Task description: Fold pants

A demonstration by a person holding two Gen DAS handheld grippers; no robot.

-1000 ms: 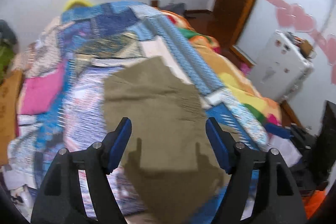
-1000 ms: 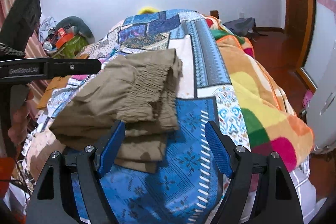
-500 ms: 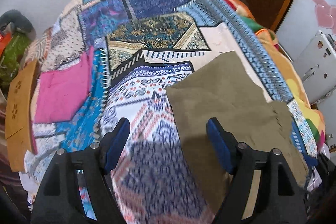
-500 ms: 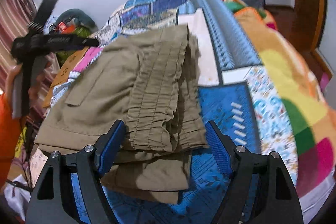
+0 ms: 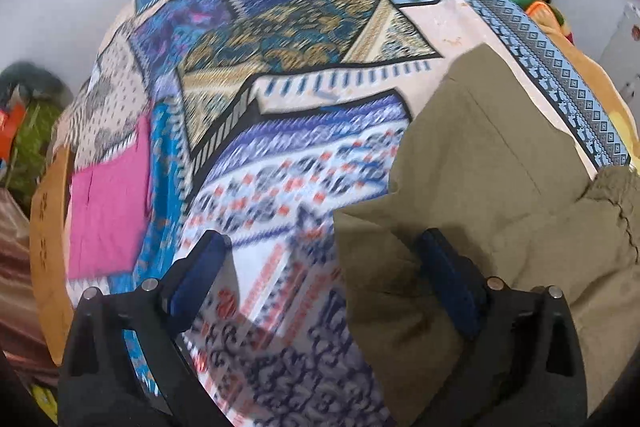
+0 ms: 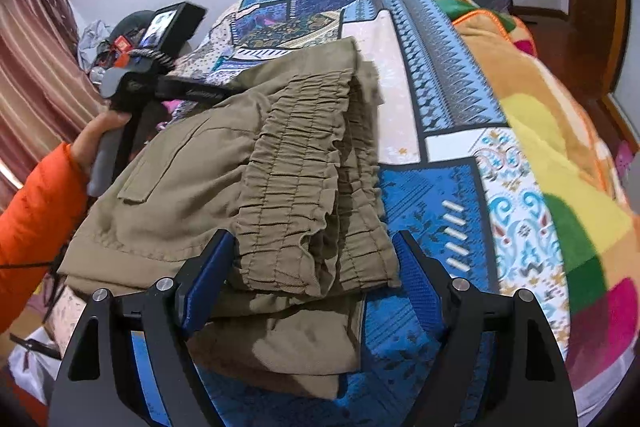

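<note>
No legible text, only blurred lettering on the left tool (image 6: 200, 93)

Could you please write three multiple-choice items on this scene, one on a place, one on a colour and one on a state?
1. Where do the pants lie?
A. on the patchwork bedspread
B. on the floor
C. on a chair

2. What colour are the pants?
A. black
B. olive-khaki
C. red

3. How is the right gripper?
A. shut on the pants
B. shut on a sock
C. open, holding nothing

Key: 1 A, the bedspread shows all round them; 2 B, the cloth is plainly olive-khaki; 3 C, its fingers stand wide apart over the elastic waistband.
</note>
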